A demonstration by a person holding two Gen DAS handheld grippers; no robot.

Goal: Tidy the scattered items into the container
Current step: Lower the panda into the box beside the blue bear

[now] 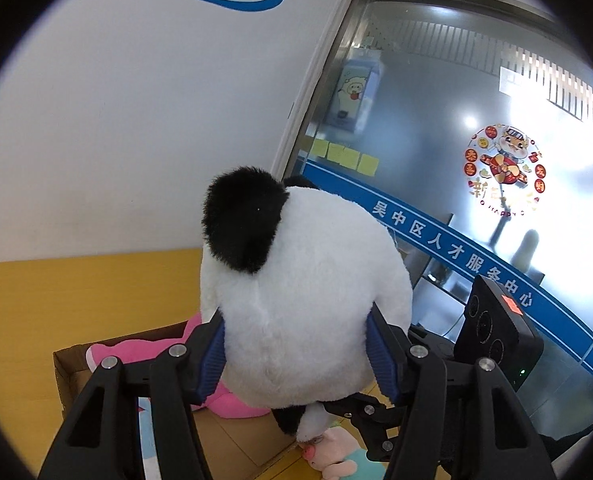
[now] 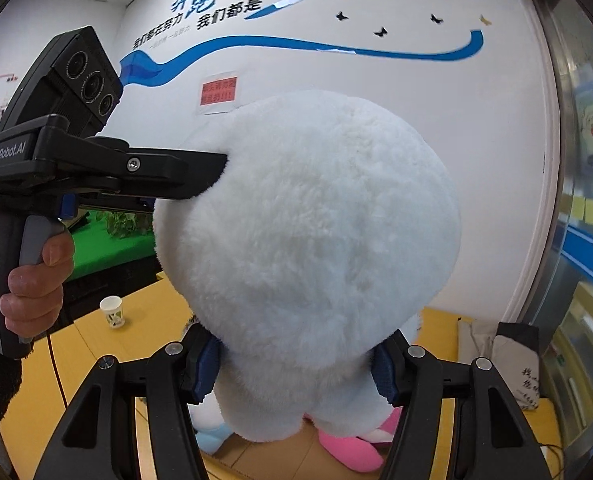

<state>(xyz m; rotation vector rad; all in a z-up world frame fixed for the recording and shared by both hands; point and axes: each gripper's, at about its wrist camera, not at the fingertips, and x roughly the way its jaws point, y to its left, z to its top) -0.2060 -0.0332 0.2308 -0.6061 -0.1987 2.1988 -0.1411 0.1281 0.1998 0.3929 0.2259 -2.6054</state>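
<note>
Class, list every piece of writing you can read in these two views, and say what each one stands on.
"GenRobot.AI": on the left gripper's body.
"吴中区人才服务中心": on the blue band across the glass door.
"奔跑" and "我们都是": large lettering on the white wall.
Red notice on the wall: too blurred to read.
Round red sticker on the glass: partly washed out, unreadable.
Writing on the bag: too small.

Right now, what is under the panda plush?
Under the panda plush, held by the left claw and right claw, sits an open cardboard box with a pink plush inside. The panda covers the rest of the box.
</note>
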